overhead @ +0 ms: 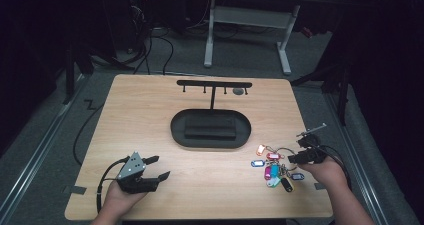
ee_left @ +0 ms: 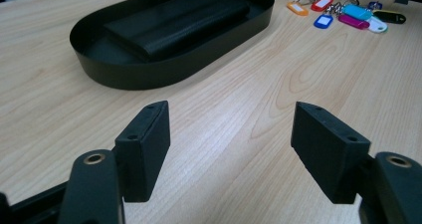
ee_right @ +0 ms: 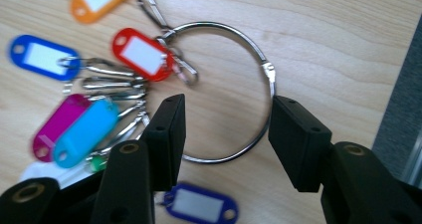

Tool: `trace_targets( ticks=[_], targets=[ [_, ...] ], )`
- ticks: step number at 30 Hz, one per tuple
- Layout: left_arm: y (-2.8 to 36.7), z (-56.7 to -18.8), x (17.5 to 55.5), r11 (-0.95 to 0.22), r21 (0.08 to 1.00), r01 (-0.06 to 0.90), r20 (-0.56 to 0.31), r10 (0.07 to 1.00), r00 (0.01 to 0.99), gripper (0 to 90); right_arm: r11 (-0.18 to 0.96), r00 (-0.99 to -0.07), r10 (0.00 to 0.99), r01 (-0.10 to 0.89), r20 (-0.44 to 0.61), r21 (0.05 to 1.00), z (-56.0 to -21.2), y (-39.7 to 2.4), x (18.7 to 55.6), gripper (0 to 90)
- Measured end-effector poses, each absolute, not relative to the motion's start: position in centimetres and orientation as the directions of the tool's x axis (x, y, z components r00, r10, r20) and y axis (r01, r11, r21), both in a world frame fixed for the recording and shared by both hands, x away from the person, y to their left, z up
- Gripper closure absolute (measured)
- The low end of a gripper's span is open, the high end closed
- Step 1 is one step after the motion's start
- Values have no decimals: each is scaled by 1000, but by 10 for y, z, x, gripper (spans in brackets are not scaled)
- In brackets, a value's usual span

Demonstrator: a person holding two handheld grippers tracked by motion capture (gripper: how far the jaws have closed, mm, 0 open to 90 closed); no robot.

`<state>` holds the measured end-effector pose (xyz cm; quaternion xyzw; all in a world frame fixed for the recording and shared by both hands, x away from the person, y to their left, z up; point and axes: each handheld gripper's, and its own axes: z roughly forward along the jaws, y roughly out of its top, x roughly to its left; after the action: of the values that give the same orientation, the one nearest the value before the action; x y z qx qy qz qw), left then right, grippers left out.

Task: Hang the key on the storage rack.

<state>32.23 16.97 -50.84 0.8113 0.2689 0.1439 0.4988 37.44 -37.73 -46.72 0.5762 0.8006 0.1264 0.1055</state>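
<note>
You set your right hand-held gripper [ee_right: 226, 134], half open and gripping nothing, astride the key ring [ee_right: 224, 92] lying flat near the desk's [overhead: 150, 115] right edge, ready to pinch, while your left hand-held gripper [overhead: 159, 167] rested wide and empty.

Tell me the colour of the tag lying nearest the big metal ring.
Red, with a white label; the right gripper view shows it best.

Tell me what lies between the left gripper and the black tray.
Only bare wooden table lies between the left gripper and the black tray, as the left gripper view shows.
</note>
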Motion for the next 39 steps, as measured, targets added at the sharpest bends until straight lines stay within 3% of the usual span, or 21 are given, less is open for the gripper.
trace_targets(
  ticks=[7, 15, 26, 39],
  targets=[
    [170, -508, 320, -367, 881, 300, -39, 576, 816, 350, 311, -317, 948, 927, -5, 210, -479, -391, 405, 616],
    [169, -511, 319, -385, 871, 306, -33, 574, 818, 354, 330, -334, 942, 935, 13, 134, -486, -395, 420, 665],
    [168, -512, 318, -396, 868, 299, -24, 568, 823, 355, 411, -411, 911, 911, -8, 11, -486, -383, 436, 848],
    [167, -512, 317, -407, 869, 283, -10, 556, 831, 357, 436, -438, 899, 897, -16, -72, -486, -376, 447, 849]
  ],
)
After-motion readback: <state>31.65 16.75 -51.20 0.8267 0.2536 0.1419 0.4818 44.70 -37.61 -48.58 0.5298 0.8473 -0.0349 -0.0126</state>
